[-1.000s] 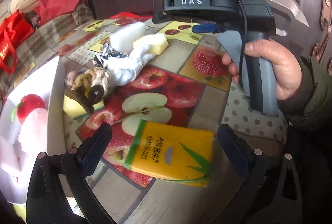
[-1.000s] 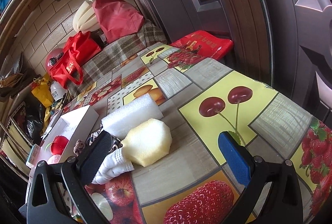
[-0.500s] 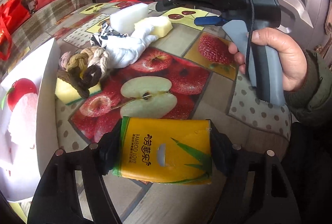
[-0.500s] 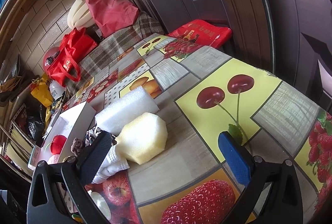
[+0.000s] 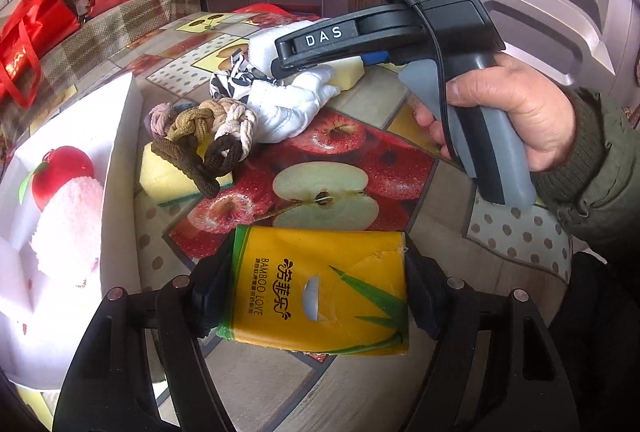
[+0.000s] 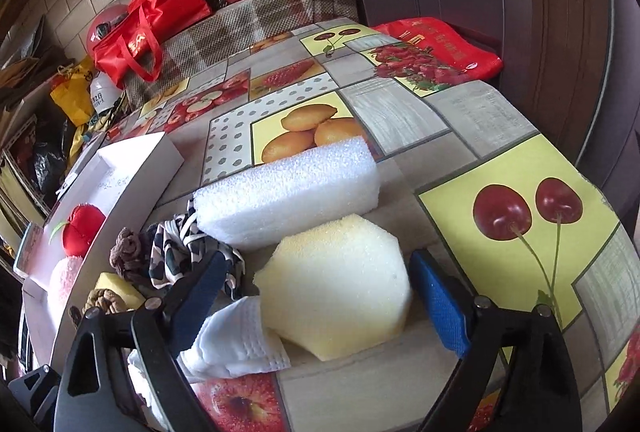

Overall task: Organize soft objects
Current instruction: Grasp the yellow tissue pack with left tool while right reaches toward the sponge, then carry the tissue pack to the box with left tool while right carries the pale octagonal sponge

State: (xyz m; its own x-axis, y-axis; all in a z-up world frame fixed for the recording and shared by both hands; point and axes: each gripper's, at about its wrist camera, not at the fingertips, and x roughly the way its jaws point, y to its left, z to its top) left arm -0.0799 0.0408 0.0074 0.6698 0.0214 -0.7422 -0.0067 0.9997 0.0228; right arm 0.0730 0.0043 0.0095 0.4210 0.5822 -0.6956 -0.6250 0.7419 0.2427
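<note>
The left gripper (image 5: 320,288) has its pads pressed against both short ends of the yellow tissue pack (image 5: 320,292), which lies on the fruit-print tablecloth (image 5: 440,200) just beside the white box (image 5: 120,160) — the pickup step, by the look of it. Next it likely wants a lift and a carry leftward into that box, where a pink towel (image 5: 68,228) already lies. Farther off, the right gripper (image 6: 316,296) has its fingers apart either side of the pale yellow sponge (image 6: 340,292), not yet squeezing; behind it sits a white foam block (image 6: 288,192).
</note>
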